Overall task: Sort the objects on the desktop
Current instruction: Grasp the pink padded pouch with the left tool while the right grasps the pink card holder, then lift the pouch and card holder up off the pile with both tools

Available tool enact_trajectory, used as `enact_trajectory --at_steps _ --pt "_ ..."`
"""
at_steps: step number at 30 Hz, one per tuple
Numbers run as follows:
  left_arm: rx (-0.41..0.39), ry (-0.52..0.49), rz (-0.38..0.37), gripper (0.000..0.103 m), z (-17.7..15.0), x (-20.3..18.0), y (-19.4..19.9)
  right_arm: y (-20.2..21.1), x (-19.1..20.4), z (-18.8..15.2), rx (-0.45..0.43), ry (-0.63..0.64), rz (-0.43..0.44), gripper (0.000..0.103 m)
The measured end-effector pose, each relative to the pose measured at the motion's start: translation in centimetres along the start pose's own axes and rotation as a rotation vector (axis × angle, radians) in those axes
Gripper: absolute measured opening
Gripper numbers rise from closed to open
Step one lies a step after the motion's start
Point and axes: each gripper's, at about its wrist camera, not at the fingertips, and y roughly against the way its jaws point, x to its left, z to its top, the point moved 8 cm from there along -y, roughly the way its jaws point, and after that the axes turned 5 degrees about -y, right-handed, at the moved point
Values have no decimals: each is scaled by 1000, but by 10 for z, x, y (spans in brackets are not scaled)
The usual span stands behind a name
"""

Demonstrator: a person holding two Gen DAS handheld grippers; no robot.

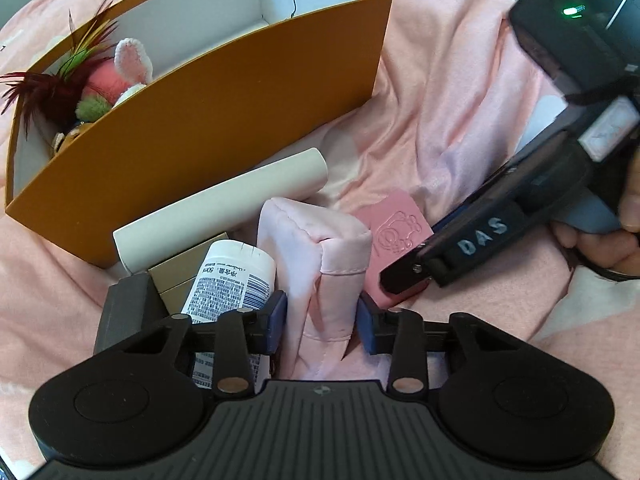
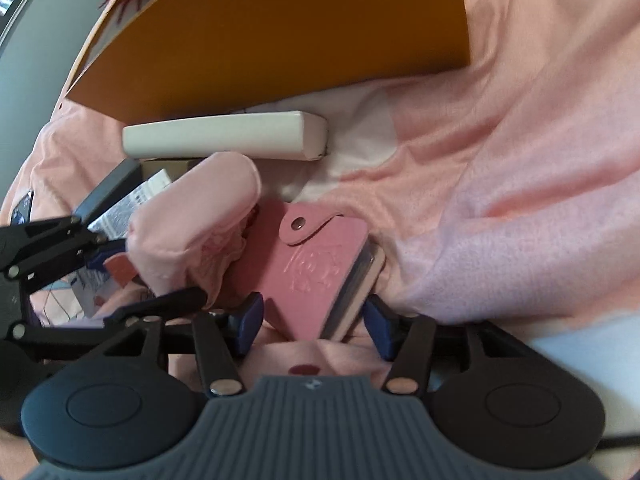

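Note:
A pink fabric pouch (image 1: 320, 264) stands on the pink bedding, and my left gripper (image 1: 322, 324) is shut on its lower part, with both blue pads pressing the cloth. Right beside it leans a pink snap-button card holder (image 2: 316, 268), also seen in the left wrist view (image 1: 394, 224). My right gripper (image 2: 314, 322) straddles the card holder's lower corner. Its blue pads sit close to both edges with slim gaps, so it is open. In the right wrist view the left gripper's fingers (image 2: 104, 256) clasp the pouch (image 2: 192, 216).
An orange box (image 1: 224, 120) lies behind, with a plush rabbit and feather toys (image 1: 116, 76) at its left end. In front of it lie a long white box (image 1: 224, 208), a white labelled bottle (image 1: 232, 276), a small tan box (image 1: 180, 276) and a grey block (image 1: 124, 312). Rumpled pink bedding (image 1: 440, 80) spreads to the right.

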Motion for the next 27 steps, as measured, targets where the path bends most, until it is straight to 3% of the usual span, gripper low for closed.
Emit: enact_trajectory --at_steps 5,10,16,21,27 --pt "-10 26 -10 36 0 2 2 -9 -5 5 8 -47 16 56" --pt "-34 51 -22 33 1 5 9 11 0 6 -61 -38 41 36" --pt "-144 137 -103 30 14 12 37 48 20 8 -174 47 54 19" --pt "-210 203 -187 30 27 15 59 88 28 15 -328 163 -62 18" --pt "-133 225 -251 30 39 15 49 111 9 20 -362 179 -120 18"
